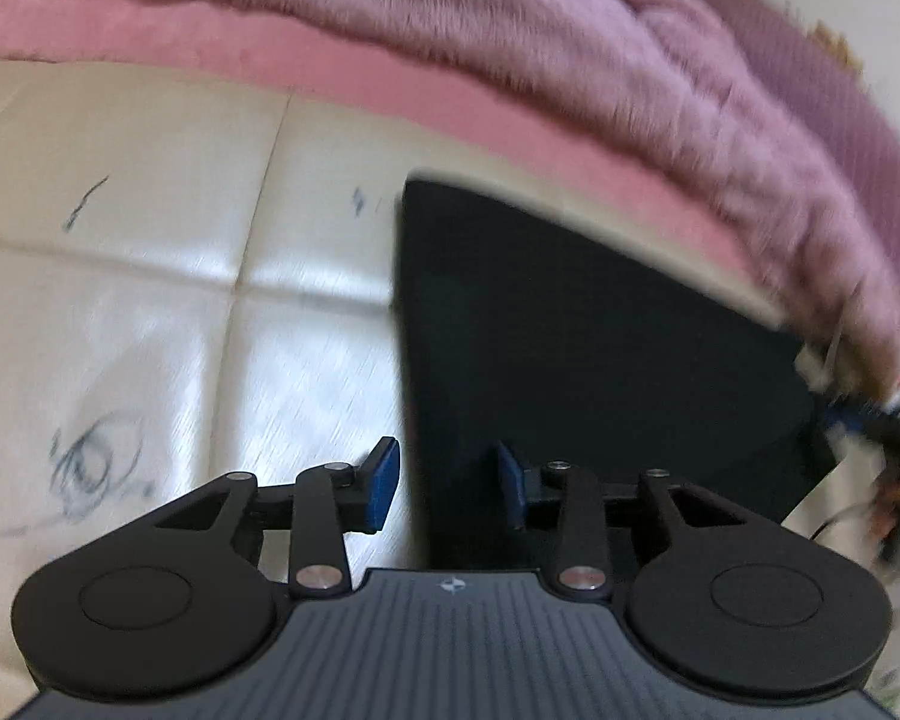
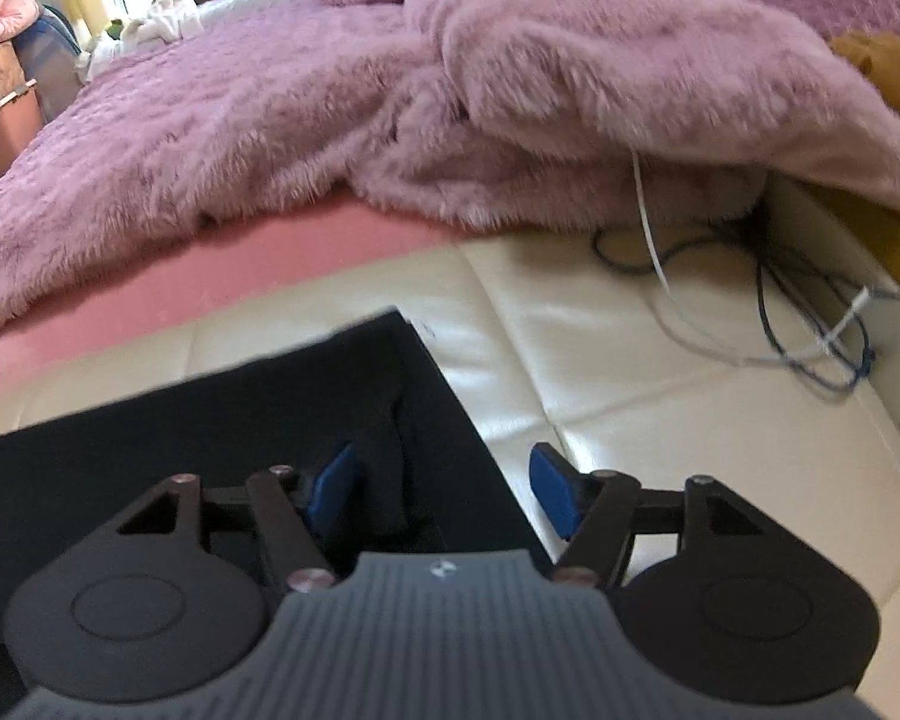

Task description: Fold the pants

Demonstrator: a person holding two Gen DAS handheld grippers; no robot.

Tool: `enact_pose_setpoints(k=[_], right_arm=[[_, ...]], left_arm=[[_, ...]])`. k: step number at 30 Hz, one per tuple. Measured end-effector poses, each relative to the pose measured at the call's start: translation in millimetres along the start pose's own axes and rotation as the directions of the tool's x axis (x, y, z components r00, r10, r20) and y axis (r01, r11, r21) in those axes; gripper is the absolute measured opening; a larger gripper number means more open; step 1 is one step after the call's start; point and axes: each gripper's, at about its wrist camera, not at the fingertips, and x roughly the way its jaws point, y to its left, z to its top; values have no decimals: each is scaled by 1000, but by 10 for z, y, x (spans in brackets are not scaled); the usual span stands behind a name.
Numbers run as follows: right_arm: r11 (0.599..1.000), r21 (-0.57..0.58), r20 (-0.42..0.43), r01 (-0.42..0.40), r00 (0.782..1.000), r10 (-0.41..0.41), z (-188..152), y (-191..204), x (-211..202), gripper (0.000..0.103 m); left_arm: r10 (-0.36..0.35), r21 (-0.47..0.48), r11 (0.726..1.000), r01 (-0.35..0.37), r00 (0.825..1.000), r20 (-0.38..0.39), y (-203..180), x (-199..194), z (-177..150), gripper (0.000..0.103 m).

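Note:
The black pants point(image 1: 570, 348) lie flat on a cream leather surface point(image 1: 150, 312), in a neat block with straight edges. My left gripper point(image 1: 447, 486) is open, its blue pads astride the pants' left edge near the front. The pants show in the right wrist view point(image 2: 240, 420) at lower left. My right gripper point(image 2: 444, 495) is open and straddles their right edge: the left pad is over the cloth, the right pad over the cream surface point(image 2: 690, 420). Neither gripper holds anything.
A fluffy pink-purple blanket point(image 2: 390, 90) is heaped along the far side over a pink sheet point(image 2: 210, 276). Loose white and blue cables point(image 2: 810, 330) lie on the leather at the right. Pen scribbles point(image 1: 90, 462) mark the leather at the left.

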Motion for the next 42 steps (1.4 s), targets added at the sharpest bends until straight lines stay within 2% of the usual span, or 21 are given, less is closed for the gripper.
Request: enact_pose_setpoints(k=[3, 6, 9, 13, 17, 24, 27, 31, 34, 35, 36, 38, 42], right_arm=[[1000, 4, -25, 8, 1000, -8, -67, -24, 45, 58], [1000, 9, -60, 10, 998, -9, -130, -56, 118, 57], [1000, 22, -57, -4, 998, 5, -173, -90, 127, 58], [999, 36, -79, -17, 997, 20, -177, -95, 115, 55], [998, 25, -110, -49, 993, 52, -263, 3, 47, 52], [995, 1, -108, -102, 989, 101, -732, 412, -232, 52], [993, -15, -114, -118, 987, 115, -913, 616, -352, 51], [991, -79, -109, -107, 989, 99, -1031, 824, -443, 51], [991, -92, -95, -99, 991, 90, -997, 852, -501, 52], [991, -89, -91, -105, 991, 97, -975, 834, -524, 56], [989, -78, -94, -126, 989, 118, -944, 811, -546, 58], [983, -34, -108, -179, 979, 174, -857, 736, -568, 65], [961, 105, -135, -257, 953, 270, -629, 496, -529, 65]], left_arm=[[59, 97, 993, -59, 998, 3, -95, -12, -139, 41], [100, 170, 981, -97, 995, -7, -170, -34, -198, 41], [138, 219, 967, -130, 990, -22, -241, -27, -227, 41], [188, 225, 960, -168, 980, -68, -269, -51, -190, 32], [255, 207, 951, -228, 961, -110, -191, -121, -175, 30], [336, 184, 934, -305, 927, -169, 215, -382, -186, 30], [348, 164, 933, -321, 921, -177, 377, -497, -201, 30], [311, 119, 948, -294, 936, -167, 546, -647, -165, 31], [277, 98, 958, -269, 958, -79, 597, -808, -83, 31], [250, 86, 966, -244, 967, -59, 588, -836, -58, 31], [209, 71, 976, -206, 977, -39, 577, -861, -29, 31], [157, 66, 986, -155, 987, -22, 466, -820, 34, 31], [85, 122, 989, -84, 996, -4, 149, -639, 39, 31]])
